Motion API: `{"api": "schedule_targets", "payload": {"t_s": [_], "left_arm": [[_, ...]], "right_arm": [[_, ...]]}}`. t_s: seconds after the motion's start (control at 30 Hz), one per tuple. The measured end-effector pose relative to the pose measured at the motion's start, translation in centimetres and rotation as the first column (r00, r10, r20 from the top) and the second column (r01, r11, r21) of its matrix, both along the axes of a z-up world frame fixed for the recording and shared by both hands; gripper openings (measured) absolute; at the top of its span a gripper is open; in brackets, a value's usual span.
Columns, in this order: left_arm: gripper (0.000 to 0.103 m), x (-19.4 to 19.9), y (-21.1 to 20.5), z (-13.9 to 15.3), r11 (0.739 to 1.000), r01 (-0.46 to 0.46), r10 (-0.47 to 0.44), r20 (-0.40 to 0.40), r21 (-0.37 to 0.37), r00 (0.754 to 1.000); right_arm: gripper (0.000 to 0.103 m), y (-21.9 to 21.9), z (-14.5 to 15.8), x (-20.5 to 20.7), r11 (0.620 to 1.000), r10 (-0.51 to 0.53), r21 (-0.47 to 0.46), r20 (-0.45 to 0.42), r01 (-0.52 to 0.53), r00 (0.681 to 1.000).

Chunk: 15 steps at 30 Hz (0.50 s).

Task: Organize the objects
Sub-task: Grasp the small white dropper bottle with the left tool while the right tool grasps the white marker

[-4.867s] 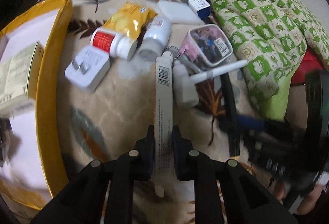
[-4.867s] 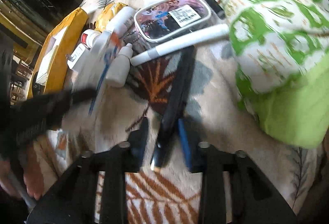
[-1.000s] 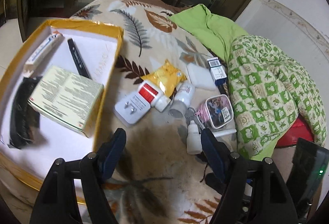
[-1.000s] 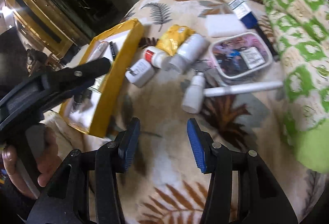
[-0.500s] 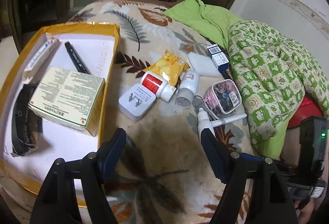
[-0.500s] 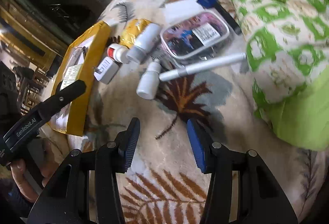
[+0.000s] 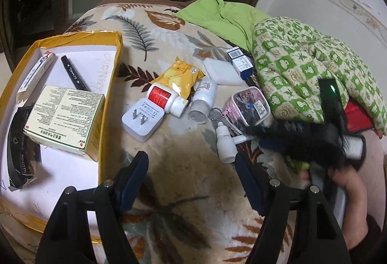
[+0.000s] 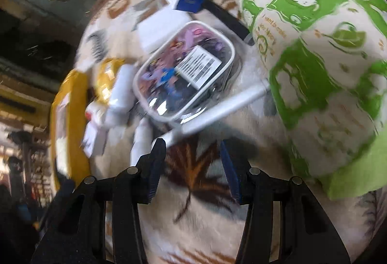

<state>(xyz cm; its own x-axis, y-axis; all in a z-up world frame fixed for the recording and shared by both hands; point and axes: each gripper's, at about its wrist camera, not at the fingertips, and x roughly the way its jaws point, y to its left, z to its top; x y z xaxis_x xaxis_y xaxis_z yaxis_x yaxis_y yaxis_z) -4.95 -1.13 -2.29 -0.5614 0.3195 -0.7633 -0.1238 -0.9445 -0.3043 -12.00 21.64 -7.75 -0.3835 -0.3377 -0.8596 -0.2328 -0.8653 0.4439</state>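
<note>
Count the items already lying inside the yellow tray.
4: a toothpaste box along the far-left wall, a black pen beside it, a printed carton mid-tray, and a black strap at the left. More may be hidden.

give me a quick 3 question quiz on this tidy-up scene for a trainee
1. True or false: the black marker lies inside the yellow tray.
2. Which item touches the white plug adapter? A) red-capped bottle B) blue and white box C) green quilt
3. Fill in: both the left gripper and the right gripper have their fingers ____ and hold nothing.

Key:
1. True; it lies beside the printed carton.
2. A
3. open
</note>
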Motion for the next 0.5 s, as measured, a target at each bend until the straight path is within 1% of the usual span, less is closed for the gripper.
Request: {"api": "schedule_targets", "payload": {"t_s": [0.1, 0.13, 0.17, 0.2, 0.27, 0.33, 0.4, 0.5], "left_arm": [[0.074, 0.1, 0.2, 0.1, 1.0, 0.01, -0.011, -0.006, -0.012, 1.0], [0.074, 0.1, 0.3, 0.1, 1.0, 0.015, -0.015, -0.004, -0.013, 1.0], [0.074, 0.1, 0.3, 0.0, 1.0, 0.018, -0.018, -0.001, -0.016, 1.0], [0.074, 0.1, 0.3, 0.0, 1.0, 0.018, -0.018, 0.0, -0.019, 1.0], [0.074, 0.2, 0.2, 0.0, 1.0, 0.018, -0.018, 0.001, -0.019, 1.0], [0.074, 0.2, 0.2, 0.0, 1.0, 0.013, -0.013, 0.007, -0.02, 1.0], [0.073, -0.1, 0.2, -0.2, 1.0, 0.007, -0.007, 0.021, -0.02, 1.0], [0.073, -1.0, 1.1, -0.5, 1.0, 0.024, -0.023, 0.053, -0.01, 0.998]], "right_arm": [[0.048, -0.7, -0.1, -1.5, 0.997, -0.053, 0.05, 0.013, 0.052, 0.999], [0.048, -1.3, -0.1, -2.0, 0.995, -0.047, 0.093, 0.022, 0.044, 0.999], [0.048, -2.5, -0.1, -2.5, 0.983, -0.011, 0.183, 0.029, 0.005, 1.0], [0.048, -3.5, 0.0, -2.8, 0.967, 0.019, 0.252, 0.029, -0.026, 0.999], [0.048, -4.7, -0.2, -2.9, 0.942, 0.045, 0.331, 0.026, -0.051, 0.999], [0.041, -5.2, -0.2, -2.5, 0.924, 0.073, 0.374, 0.016, -0.074, 0.997], [0.022, -4.8, 0.0, -1.5, 0.919, 0.112, 0.381, 0.009, -0.107, 0.994], [0.013, -3.0, 0.0, 1.0, 0.933, 0.16, 0.326, 0.013, -0.155, 0.987]]}}
